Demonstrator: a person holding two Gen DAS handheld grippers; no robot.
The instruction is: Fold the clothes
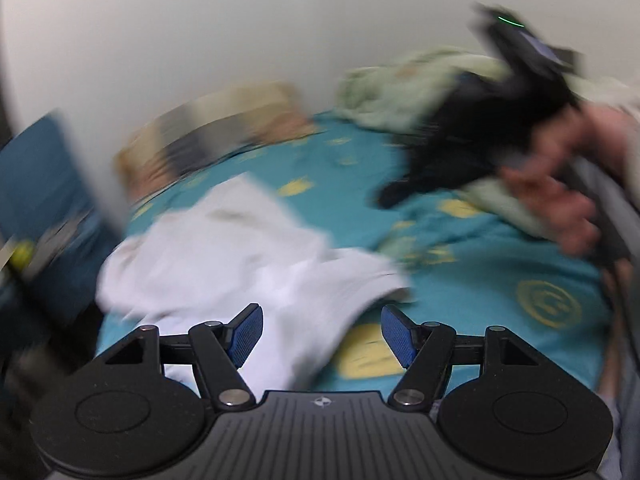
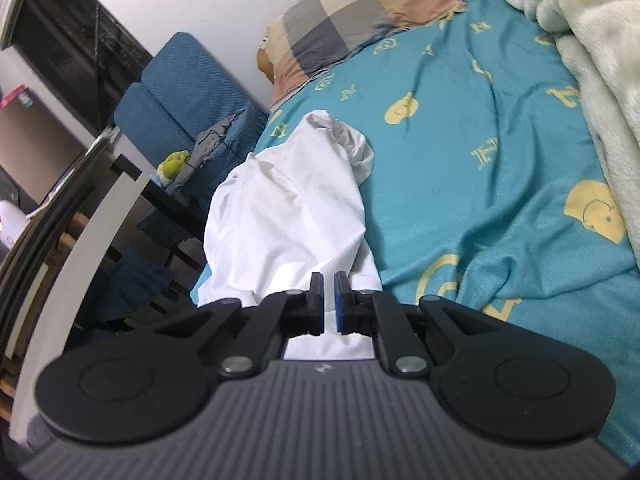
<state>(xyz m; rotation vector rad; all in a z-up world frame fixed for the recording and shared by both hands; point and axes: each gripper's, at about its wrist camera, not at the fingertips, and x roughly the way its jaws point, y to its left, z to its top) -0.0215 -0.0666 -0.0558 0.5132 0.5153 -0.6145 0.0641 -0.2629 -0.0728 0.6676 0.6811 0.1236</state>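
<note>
White garment [image 2: 288, 216], teal bedsheet [image 2: 480, 152], checked pillow [image 2: 360, 20], green blanket [image 2: 600, 60]

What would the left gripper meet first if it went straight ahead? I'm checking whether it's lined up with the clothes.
Most likely the white garment, lying on the teal bedsheet between the open left gripper fingers; blur hides depth.

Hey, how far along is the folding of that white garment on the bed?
Barely begun. Done: the white garment is laid out on the teal bedsheet, still rumpled, with no clean fold visible. In hand: the right gripper has its fingers nearly closed at the near edge; an actual pinch isn't clear. The left gripper is open above the cloth. Left: every fold.
</note>
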